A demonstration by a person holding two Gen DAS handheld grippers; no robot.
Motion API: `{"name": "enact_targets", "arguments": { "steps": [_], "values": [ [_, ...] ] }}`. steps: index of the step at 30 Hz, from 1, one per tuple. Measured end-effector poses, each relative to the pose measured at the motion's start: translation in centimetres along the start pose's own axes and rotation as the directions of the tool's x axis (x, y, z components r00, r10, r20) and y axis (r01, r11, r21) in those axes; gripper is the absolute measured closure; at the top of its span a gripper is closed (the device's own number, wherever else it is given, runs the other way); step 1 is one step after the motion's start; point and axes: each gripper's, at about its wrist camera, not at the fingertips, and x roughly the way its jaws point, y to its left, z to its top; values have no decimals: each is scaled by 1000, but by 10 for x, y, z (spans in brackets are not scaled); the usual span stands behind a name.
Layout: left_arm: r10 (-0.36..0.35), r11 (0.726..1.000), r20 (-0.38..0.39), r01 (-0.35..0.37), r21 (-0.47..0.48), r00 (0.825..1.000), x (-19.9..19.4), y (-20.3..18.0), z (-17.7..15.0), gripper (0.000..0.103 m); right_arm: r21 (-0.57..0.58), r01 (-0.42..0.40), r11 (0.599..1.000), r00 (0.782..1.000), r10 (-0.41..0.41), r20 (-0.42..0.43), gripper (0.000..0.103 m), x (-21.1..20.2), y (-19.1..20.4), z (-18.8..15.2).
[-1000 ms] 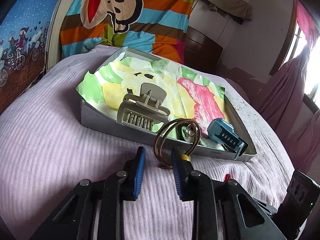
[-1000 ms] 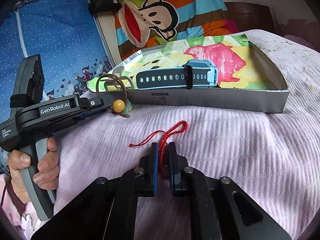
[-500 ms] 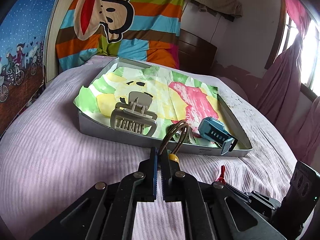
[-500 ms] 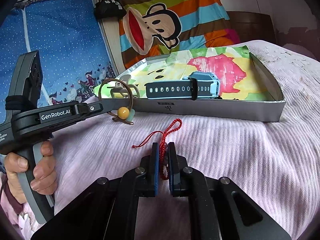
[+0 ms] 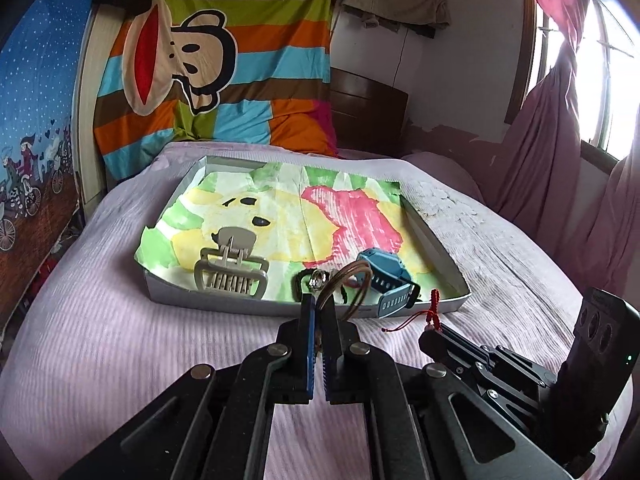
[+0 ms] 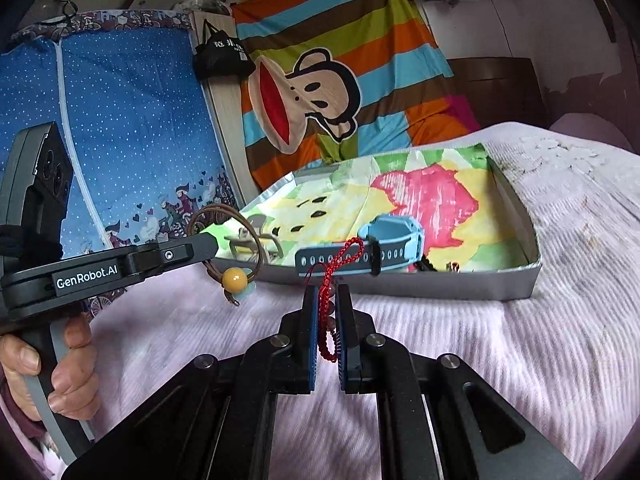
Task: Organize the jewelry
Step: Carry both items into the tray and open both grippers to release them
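in the left wrist view the left gripper (image 5: 318,312) sits at 6 o'clock, its blue-padded fingers (image 5: 307,344) pressed together on the brown cord bracelet (image 5: 347,283), whose loops stand up just past the tips. at 4 o'clock the right gripper (image 5: 434,330) reaches in from the side, pinching the red braided cord (image 5: 434,307) — its knotted end pokes up above the tips and a thin red tail trails toward 9 o'clock.

in the right wrist view the red braided cord (image 6: 329,312) hangs between the right gripper (image 6: 327,308) pads, clamped, looping above and below them. at 9 o'clock a hand (image 6: 60,372) grips the handle of the left gripper (image 6: 208,246); below its tip the bracelet (image 6: 224,220) dangles a yellow bead (image 6: 235,279) clear of the bedspread.

the pink ribbed bedspread (image 5: 120,340) lies under both tools. beyond the fingers, around 12 o'clock, sits the shallow grey box (image 5: 240,306) lined with a painted paper in green, yellow and pink. inside its near edge: a beige claw clip (image 5: 232,268) at 11 o'clock, a dark band with a silver ring (image 5: 318,279) dead ahead, a blue watch (image 5: 386,276) at 1 o'clock.

farther off — a striped cartoon-monkey blanket (image 5: 216,60) against the wall.
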Motion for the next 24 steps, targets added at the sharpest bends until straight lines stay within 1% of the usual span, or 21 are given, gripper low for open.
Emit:
{"name": "enact_targets", "arguments": {
  "steps": [4,10,13,17,21,24],
  "values": [
    [13,1000,35,-13,16,999,-1,-9,17,100,-13,9,1000,998,-8,65,95,-2,-2,18],
    [34,999,55,-32,-33,998,20,-7,36,100,15,33,999,997,-34,67,95,18,-20,47],
    [35,998,37,-33,-53,999,35,-6,38,100,29,42,999,998,-43,54,95,30,-30,59],
    [52,996,2,-52,-79,999,51,-3,31,100,23,44,999,999,-44,17,95,44,-32,68],
    [51,993,-27,-54,-107,998,59,2,22,100,10,50,999,999,-49,-22,95,54,-32,66],
    [57,992,-40,-61,-107,998,61,4,17,100,0,49,999,997,-49,-52,95,62,-31,61]
  ]
}}
